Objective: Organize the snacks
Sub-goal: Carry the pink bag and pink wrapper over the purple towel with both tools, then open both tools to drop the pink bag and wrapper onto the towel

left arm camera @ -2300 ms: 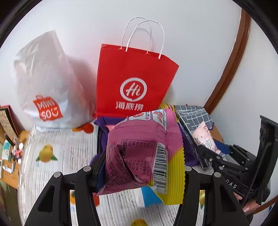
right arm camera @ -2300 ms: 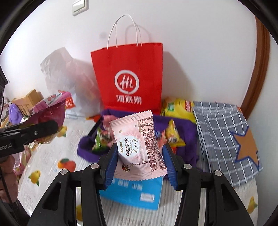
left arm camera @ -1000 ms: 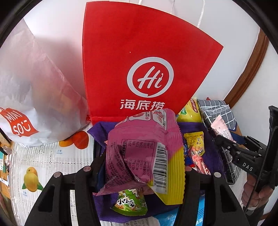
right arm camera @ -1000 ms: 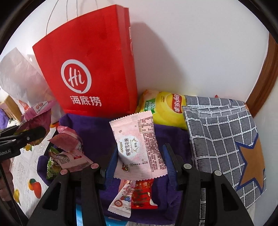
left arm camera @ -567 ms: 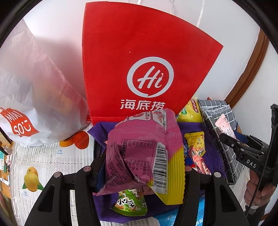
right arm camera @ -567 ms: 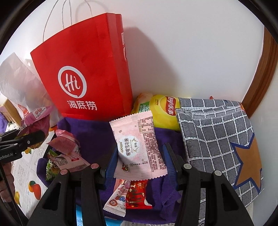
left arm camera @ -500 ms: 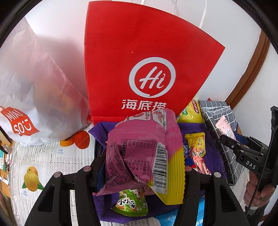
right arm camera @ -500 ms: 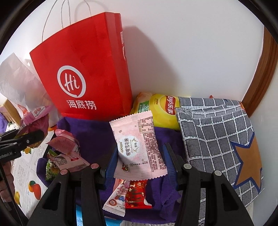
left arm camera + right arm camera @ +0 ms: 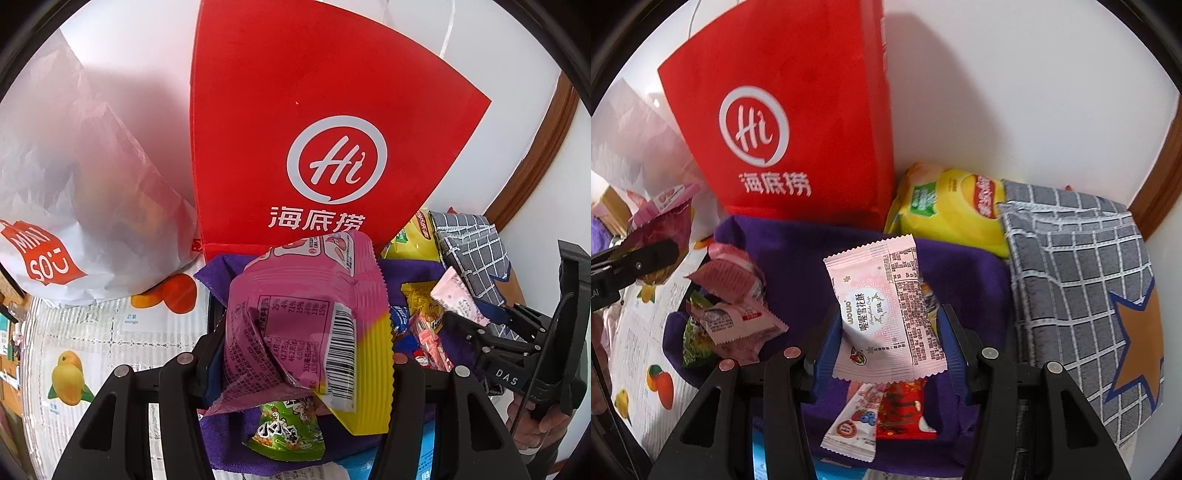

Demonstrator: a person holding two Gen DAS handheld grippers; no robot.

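While left tongs clamp a pink pouch, right tongs pinch a "WOUWO"-ish packet, red "Hi" bag behind.

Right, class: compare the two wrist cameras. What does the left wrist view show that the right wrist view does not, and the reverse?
Only the left wrist view: the MINISO logo on the white bag, and the green snack packet seen whole. Only the right wrist view: the orange star on the grey checked cloth and the red packet lying on the purple cloth. Both show the red Hi bag, the yellow chip bag, the magenta packet in the left gripper, and the pink packet in the right gripper.
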